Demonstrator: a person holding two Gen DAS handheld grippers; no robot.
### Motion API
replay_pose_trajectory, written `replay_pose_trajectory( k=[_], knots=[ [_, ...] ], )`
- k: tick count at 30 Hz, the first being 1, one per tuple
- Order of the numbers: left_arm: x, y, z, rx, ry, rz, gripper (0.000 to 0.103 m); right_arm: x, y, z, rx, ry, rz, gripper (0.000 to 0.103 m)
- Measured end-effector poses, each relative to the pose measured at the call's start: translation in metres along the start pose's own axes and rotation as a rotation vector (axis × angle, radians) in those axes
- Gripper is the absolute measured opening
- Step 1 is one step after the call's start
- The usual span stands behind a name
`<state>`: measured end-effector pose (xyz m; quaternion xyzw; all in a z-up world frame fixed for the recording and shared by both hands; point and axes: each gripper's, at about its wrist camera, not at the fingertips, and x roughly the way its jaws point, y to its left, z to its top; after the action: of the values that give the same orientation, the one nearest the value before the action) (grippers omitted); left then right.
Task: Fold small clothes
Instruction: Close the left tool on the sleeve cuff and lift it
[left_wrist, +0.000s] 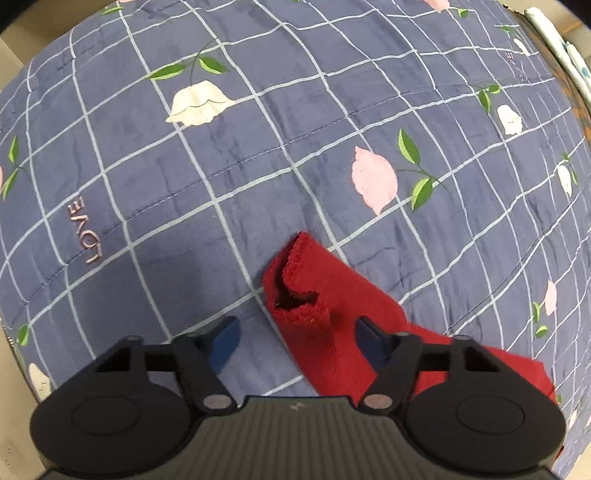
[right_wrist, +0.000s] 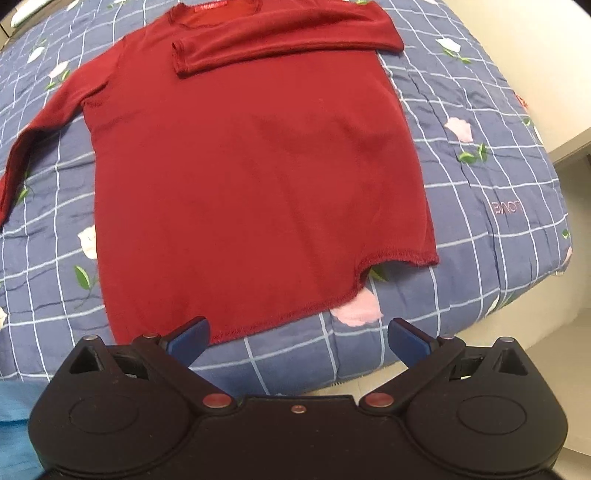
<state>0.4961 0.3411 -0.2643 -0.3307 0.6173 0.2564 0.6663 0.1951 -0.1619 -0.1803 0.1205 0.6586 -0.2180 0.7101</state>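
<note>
A dark red long-sleeved knit sweater lies spread flat, neckline away from the right camera, on a bed covered by a blue quilted bedspread with a pale grid pattern and printed pink and white flowers. One sleeve is folded across the chest, its cuff ending near the middle of the garment; the other sleeve stretches out to the side over the bedspread. The hem nearest the right camera is slightly lifted at one corner, showing the quilt beneath.

The right claw hovers just short of that hem with its blue-padded fingers wide apart, holding nothing; one pad sits over the hem's edge.

In the left wrist view, the left claw is likewise spread open and empty, poised over the end of the outstretched sleeve, whose open cuff lies between the blue pads on the bedspread. The word "LOVE" is stitched into the quilt nearby.
</note>
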Motion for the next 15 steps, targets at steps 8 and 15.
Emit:
replay_pose_trajectory(
  k=[8,15],
  knots=[
    [-0.012,-0.006,-0.006,0.034,-0.092,-0.102,0.007,0.001,0.002,-0.004,0.008,0.01,0.005,0.102],
    [-0.075,0.002,-0.016,0.156,-0.291,-0.253,0.005,0.003,0.009,-0.002,-0.006,0.001,0.02,0.102]
  ],
)
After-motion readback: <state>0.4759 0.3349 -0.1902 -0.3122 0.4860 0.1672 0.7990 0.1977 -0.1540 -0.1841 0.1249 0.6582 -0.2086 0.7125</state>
